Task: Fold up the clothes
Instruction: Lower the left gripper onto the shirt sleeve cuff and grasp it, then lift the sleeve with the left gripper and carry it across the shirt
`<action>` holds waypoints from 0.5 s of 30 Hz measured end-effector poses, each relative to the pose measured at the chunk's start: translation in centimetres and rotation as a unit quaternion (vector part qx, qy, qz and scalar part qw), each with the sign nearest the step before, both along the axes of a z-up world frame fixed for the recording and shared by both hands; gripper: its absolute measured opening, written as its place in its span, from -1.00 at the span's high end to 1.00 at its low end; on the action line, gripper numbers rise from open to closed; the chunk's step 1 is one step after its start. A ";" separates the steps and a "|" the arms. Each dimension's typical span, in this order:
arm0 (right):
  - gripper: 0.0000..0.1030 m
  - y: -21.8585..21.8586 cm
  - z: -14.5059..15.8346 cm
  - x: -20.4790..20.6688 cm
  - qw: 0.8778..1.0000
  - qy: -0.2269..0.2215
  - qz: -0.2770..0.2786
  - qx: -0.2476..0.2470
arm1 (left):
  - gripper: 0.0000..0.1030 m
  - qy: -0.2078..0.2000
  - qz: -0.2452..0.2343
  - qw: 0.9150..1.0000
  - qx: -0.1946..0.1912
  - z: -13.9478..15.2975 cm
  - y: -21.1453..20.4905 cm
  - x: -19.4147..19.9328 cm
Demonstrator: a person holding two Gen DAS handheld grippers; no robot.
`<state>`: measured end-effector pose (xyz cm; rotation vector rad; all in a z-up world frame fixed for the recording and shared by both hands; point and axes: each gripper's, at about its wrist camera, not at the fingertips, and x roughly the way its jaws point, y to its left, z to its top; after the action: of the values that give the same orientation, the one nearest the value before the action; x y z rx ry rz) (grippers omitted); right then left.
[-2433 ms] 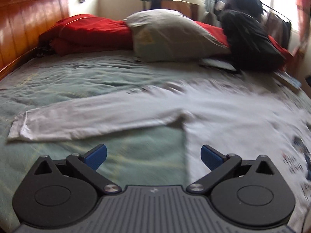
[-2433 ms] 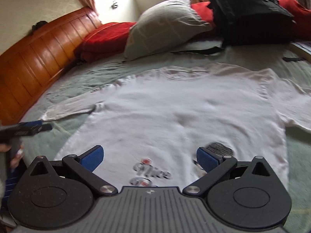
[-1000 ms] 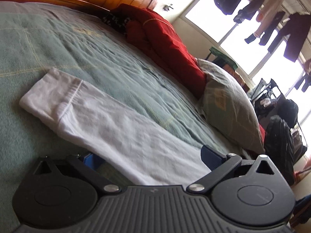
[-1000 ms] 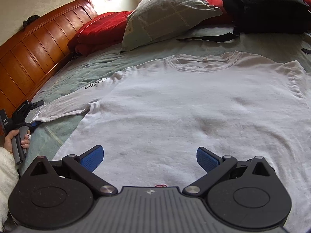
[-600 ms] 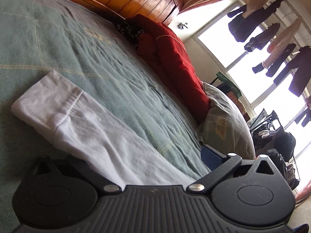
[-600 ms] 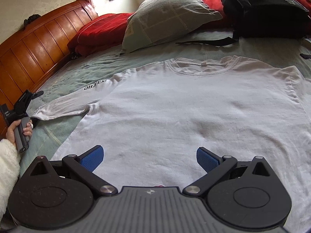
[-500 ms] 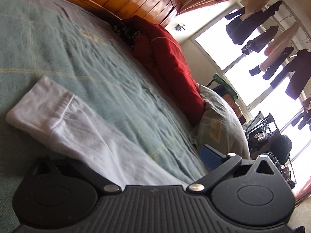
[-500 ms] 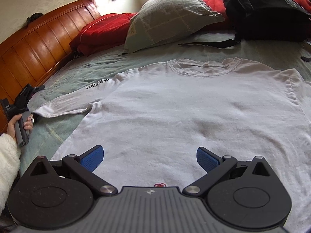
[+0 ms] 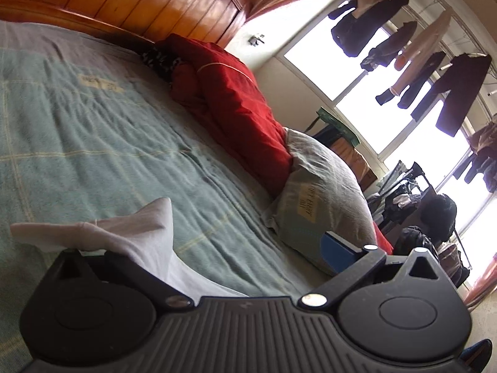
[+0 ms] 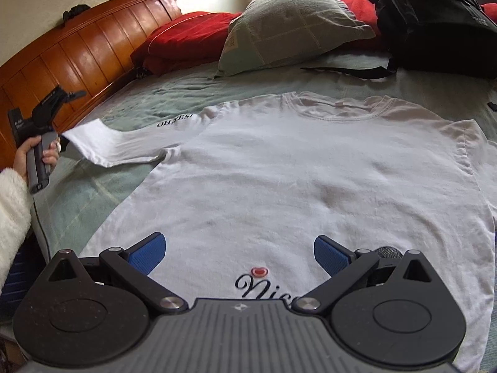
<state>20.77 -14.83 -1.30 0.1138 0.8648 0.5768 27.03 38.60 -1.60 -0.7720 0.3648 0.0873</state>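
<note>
A white long-sleeved shirt lies flat, front up, on the green bedspread, with a black "Nice" print and a red heart near its hem. My right gripper hovers open over the shirt's lower front, nothing between its blue fingers. At the far left a hand holds my left gripper by the sleeve end. In the left wrist view the sleeve is raised off the bed and draped over the left finger, hiding it. The left gripper stands wide open, its right pad bare.
A grey pillow, a red quilt and a black backpack line the far side of the bed. A wooden headboard runs along the left. Dark clothes hang at the window.
The left gripper has gone in under the sleeve end, which now stands lifted and bunched instead of flat. The right gripper has drawn back slightly, so the print shows.
</note>
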 end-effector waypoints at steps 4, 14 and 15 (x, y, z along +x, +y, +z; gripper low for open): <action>-1.00 -0.6 -0.1 -0.7 1.000 0.019 0.014 0.001 | -0.99 0.006 -0.012 1.000 0.013 1.7 -1.9 0.5; -1.00 -2.6 0.0 -2.0 0.999 0.032 0.037 -0.018 | -0.99 0.010 -0.052 0.998 0.042 5.1 -7.6 1.9; -1.00 -2.9 0.1 -2.0 0.999 0.030 0.037 -0.015 | -0.99 0.011 -0.056 0.997 0.044 5.4 -8.2 2.2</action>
<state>18.76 -17.78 -1.17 0.0724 0.9397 0.6313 29.18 30.44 3.80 -0.6619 0.4210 0.0071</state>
